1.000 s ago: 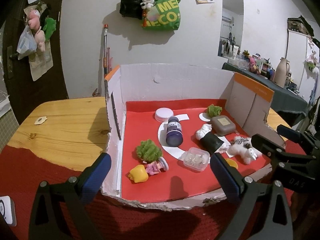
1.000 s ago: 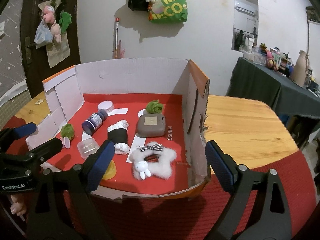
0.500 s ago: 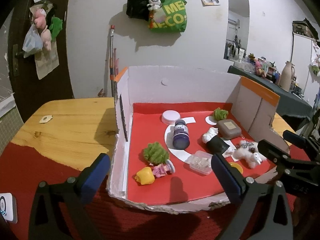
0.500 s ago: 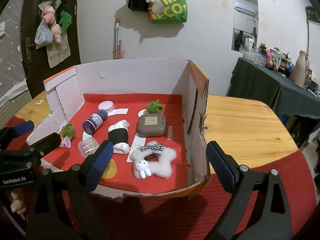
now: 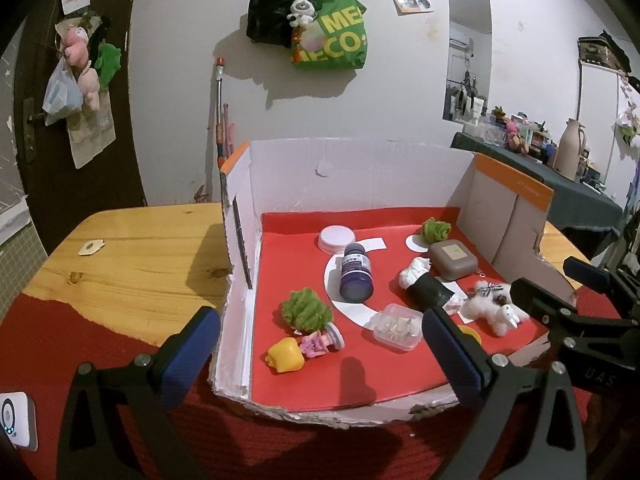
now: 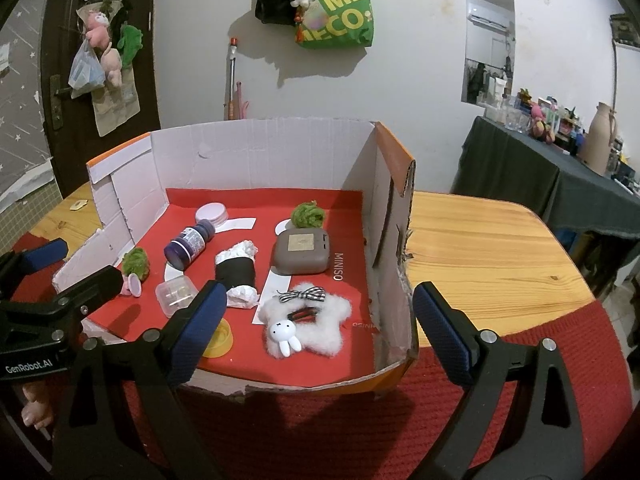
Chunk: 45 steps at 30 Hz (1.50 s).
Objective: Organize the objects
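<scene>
- Left wrist view: the left gripper (image 5: 320, 348) hangs over the near edge of a cardboard box (image 5: 352, 176), its jaws spread wide and holding nothing.
- Right wrist view: the right gripper (image 6: 316, 332) hovers at the box's near right corner, jaws wide apart and empty; the box's right wall (image 6: 394, 216) lies between its fingers.
- The box has a red floor and sits on a wooden table (image 5: 140, 256) with a red cloth (image 5: 80, 340) at the near edge.
- From the left wrist view, taking the box floor as a clock face: a purple bottle (image 5: 355, 273) lies on its side near the centre, its cap towards 12 o'clock.
- A white round lid (image 5: 337, 236) rests just beyond the bottle at 12.
- A grey square case (image 5: 452, 259) sits at 2 o'clock, with a small green tuft (image 5: 435, 230) just behind it.
- A black-and-white roll (image 5: 424, 284) lies at 3 o'clock, beside the case.
- A white fluffy star with a rabbit charm (image 5: 494, 308) sits at 4 o'clock.
- A clear plastic container (image 5: 398, 327) stands at 5 o'clock; a yellow cap (image 5: 468, 332) is partly hidden behind the left gripper's right finger.
- A larger green pompom (image 5: 306, 311) is at 8 o'clock, touching a pink toy (image 5: 322, 342) and near a yellow toy pepper (image 5: 285, 356) at 7.
</scene>
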Available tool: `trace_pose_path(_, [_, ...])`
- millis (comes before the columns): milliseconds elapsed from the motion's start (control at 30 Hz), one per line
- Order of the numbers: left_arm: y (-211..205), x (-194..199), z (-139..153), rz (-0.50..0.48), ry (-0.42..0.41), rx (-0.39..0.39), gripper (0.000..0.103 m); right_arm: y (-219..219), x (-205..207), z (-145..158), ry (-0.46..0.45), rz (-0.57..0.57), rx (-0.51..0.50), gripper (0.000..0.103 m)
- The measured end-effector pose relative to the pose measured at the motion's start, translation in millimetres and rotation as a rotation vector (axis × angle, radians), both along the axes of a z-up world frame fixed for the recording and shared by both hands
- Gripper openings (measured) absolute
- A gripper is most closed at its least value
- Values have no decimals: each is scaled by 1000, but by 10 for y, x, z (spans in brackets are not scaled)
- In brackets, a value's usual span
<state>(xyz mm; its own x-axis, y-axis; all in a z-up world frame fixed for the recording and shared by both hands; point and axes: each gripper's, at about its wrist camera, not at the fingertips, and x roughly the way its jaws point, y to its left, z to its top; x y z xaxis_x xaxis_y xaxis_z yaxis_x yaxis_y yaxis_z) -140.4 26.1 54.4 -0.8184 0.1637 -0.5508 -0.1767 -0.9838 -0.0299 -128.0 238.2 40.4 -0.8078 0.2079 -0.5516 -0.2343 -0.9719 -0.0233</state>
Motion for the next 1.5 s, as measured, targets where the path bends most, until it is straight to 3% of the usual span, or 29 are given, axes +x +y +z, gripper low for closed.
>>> trace_pose_path(1500, [-21, -14, 9, 15, -12, 9, 103, 1, 20, 21, 3, 8, 13, 96])
